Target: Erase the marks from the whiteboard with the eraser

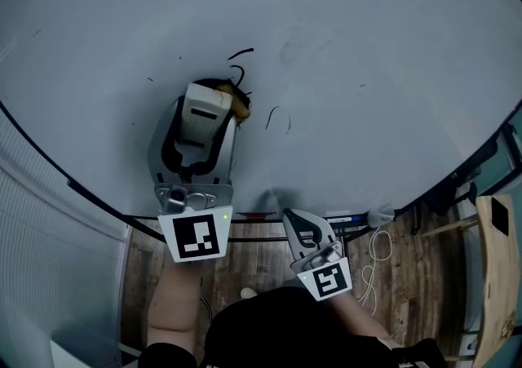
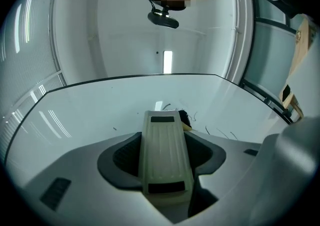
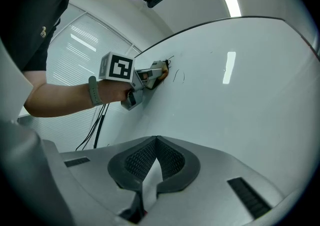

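Note:
The whiteboard (image 1: 367,73) fills the head view. Black marks remain on it: a short stroke (image 1: 241,52) above the eraser and curved lines (image 1: 274,117) to its right. My left gripper (image 1: 204,126) is shut on the beige ribbed eraser (image 1: 202,113), whose dark felt end (image 1: 236,101) touches the board beside the marks. In the left gripper view the eraser (image 2: 165,155) lies between the jaws, with marks (image 2: 220,132) just past it. My right gripper (image 1: 295,218) hangs low near the tray, shut and holding nothing; its view shows the jaw tips (image 3: 156,139) meeting and the left gripper (image 3: 149,76) against the whiteboard (image 3: 240,99).
A tray along the board's lower edge holds markers (image 1: 338,217) and a red pen (image 1: 257,214). White cable (image 1: 377,256) hangs over the wooden floor. A wooden panel (image 1: 493,277) stands at the right. Window blinds (image 1: 49,219) are at the left.

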`<state>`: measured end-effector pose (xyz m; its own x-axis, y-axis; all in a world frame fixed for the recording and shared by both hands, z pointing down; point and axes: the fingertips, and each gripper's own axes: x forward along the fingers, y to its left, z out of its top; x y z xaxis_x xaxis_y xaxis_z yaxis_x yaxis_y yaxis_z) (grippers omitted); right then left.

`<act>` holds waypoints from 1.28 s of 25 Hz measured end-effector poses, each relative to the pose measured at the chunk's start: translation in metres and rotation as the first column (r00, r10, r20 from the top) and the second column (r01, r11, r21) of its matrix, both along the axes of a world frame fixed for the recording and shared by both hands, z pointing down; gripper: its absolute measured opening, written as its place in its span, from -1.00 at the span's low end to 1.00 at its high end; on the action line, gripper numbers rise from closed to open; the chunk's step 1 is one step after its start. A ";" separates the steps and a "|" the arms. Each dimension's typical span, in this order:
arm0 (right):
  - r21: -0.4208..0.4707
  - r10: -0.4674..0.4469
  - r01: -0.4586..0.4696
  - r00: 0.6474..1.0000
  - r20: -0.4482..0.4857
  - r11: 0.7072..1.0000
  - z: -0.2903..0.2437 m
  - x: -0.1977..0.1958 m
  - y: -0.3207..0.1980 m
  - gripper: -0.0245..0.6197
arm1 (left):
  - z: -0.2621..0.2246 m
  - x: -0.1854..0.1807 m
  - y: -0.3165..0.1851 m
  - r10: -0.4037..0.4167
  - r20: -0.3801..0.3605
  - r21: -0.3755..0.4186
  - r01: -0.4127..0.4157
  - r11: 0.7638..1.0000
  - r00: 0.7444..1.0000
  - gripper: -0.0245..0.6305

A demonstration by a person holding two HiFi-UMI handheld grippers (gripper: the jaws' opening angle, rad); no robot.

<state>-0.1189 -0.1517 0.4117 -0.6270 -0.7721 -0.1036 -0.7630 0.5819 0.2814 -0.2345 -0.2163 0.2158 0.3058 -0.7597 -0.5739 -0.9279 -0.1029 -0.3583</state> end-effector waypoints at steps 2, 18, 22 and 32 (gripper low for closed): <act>-0.008 -0.002 0.002 1.000 -0.010 1.000 0.004 0.000 0.001 -0.84 | 0.019 0.003 0.000 -0.004 0.003 -0.019 0.004 1.000 1.000 -0.12; -0.037 0.024 -0.025 1.000 -0.011 0.999 0.013 0.015 0.013 -0.84 | 0.106 0.028 0.001 -0.029 0.096 -0.165 0.045 0.985 0.995 -0.12; -0.033 0.025 -0.025 1.000 -0.018 0.999 0.014 0.018 0.017 -0.84 | 0.082 0.029 0.001 -0.028 0.041 -0.115 0.032 0.993 0.999 -0.12; -0.041 -0.023 0.022 1.000 -0.009 0.999 0.008 0.040 0.019 -0.84 | -0.008 0.034 0.001 -0.041 -0.021 -0.032 0.040 0.999 0.999 -0.12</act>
